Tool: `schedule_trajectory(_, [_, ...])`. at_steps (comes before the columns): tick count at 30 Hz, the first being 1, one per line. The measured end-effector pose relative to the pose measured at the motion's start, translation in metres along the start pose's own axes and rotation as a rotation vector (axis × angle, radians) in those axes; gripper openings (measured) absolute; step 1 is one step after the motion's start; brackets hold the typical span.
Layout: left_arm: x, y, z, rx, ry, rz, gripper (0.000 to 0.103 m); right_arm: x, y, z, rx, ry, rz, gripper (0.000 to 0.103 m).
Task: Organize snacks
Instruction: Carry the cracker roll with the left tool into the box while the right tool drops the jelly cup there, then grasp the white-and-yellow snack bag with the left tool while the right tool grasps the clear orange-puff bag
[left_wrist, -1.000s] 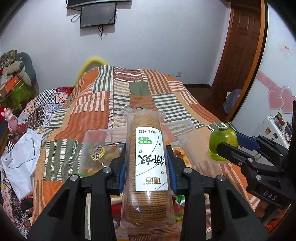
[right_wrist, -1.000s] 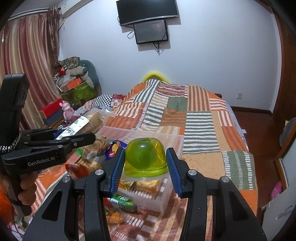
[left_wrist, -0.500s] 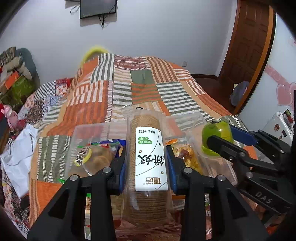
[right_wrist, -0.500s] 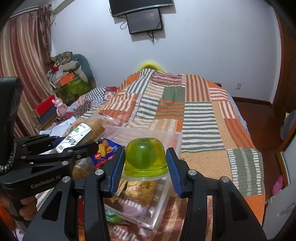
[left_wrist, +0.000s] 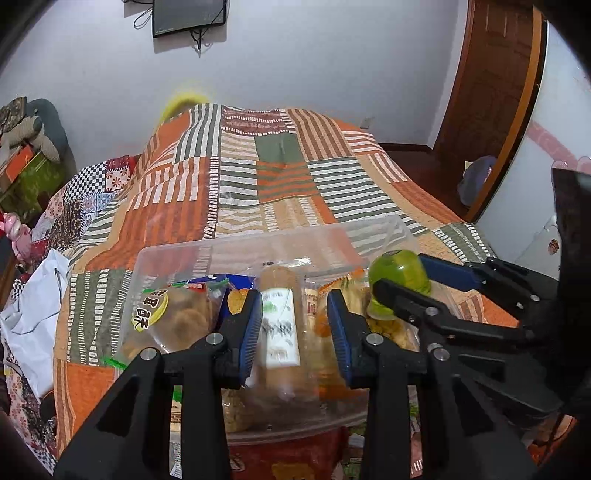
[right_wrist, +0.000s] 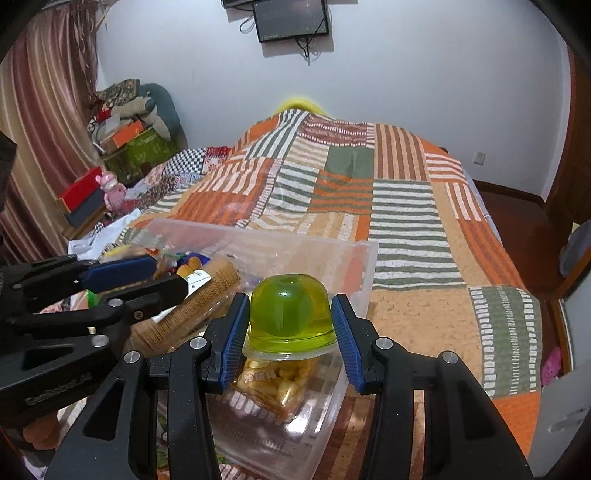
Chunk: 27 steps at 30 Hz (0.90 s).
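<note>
Two grippers of mine hang over a clear plastic bin (left_wrist: 177, 254) on a patchwork bedspread (left_wrist: 280, 173), each with a snack between its blue pads. My left gripper (left_wrist: 294, 325) is clamped on a long sleeve of round biscuits (left_wrist: 280, 328), the pads pressing its sides at about mid-length; the sleeve runs straight out from the jaws toward twelve o'clock, white label up, its far end over the middle of the bin. At nine o'clock from it, inside the bin, lies a bag of cookies (left_wrist: 173, 317) with a yellow round sticker. At three o'clock, just beside the sleeve, sits a packet of orange-yellow snacks (left_wrist: 384, 325).

My right gripper (right_wrist: 289, 325) is closed narrowly on a green jelly cup (right_wrist: 289, 314), dome up and upright, the pads bearing on its sides just above the clear rim. The cup hangs over the near right end of the bin (right_wrist: 362, 266), directly above that yellow snack packet (right_wrist: 277, 380); whether the cup touches the packet I cannot tell. From this view my left gripper (right_wrist: 162, 280) comes in at nine o'clock, the biscuit sleeve (right_wrist: 199, 299) slanting from it toward the cup, near but apart. A fingertip (right_wrist: 37, 432) of mine shows at the left handle, at eight o'clock.
</note>
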<state>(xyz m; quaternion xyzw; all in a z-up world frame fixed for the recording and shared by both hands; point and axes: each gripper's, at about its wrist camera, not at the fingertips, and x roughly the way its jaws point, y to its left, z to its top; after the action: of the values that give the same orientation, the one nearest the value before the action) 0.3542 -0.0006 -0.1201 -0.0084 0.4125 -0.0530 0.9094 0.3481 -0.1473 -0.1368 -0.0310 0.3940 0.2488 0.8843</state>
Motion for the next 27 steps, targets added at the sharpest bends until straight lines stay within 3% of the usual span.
schedule_trajectory(9, [-0.01, 0.006, -0.008, -0.016, 0.005, -0.012, 0.036, -0.019, 0.006, 0.005, -0.016, -0.027, 0.019, 0.043])
schedule_trajectory(21, [-0.062, 0.019, -0.036, -0.014, -0.032, -0.014, 0.037, -0.058, 0.016, 0.002, -0.015, -0.103, 0.035, 0.043])
schedule_trajectory(27, [-0.088, 0.029, -0.055, -0.022, -0.054, -0.013, 0.043, -0.075, 0.022, -0.013, -0.011, -0.118, 0.053, 0.043])
